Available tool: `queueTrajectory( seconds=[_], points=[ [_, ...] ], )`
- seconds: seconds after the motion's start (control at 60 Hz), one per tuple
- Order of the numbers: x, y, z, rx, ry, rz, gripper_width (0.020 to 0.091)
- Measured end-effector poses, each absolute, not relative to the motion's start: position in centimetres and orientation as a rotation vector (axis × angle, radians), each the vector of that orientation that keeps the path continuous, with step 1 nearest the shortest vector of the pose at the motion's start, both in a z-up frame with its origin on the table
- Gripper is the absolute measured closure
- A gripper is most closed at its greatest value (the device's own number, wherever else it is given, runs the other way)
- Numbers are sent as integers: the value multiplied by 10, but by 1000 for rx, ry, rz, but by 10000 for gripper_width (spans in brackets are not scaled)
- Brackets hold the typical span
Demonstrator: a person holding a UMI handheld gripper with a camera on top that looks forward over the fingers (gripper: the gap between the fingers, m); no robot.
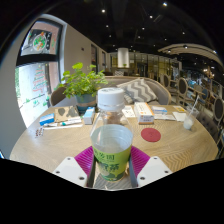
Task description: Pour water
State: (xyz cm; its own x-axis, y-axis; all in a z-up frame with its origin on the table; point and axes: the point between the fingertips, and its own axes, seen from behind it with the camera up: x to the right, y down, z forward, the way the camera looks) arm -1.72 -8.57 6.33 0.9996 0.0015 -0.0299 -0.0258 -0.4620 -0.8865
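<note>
Gripping the water bottle (111,140) at label height, the gripper (111,165) has both magenta pads (84,159) pressed against its sides. The bottle is upright with its white cap (111,98) on, which likely keeps the contents secure before pouring. Beyond it on the round wooden table (45,147) lie a red coaster (151,134), books (64,116) and a potted plant (83,84).

Bottle (111,140) upright between the claw's (111,163) fingers, on the table (40,148); potted plant (83,84) behind.
</note>
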Motion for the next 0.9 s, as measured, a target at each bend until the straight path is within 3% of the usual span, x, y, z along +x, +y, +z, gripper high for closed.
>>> queueTrajectory(
  seconds=[0.2,0.383,0.65,0.783,0.9],
  points=[
    [-24,-89,66,-2059,-23,37,728],
    [-47,-86,96,-2041,-62,60,728],
    [-125,-37,189,-1936,34,333,731],
    [-167,7,234,-1875,246,713,730],
    [-192,47,252,-1816,500,1091,732]
  ],
)
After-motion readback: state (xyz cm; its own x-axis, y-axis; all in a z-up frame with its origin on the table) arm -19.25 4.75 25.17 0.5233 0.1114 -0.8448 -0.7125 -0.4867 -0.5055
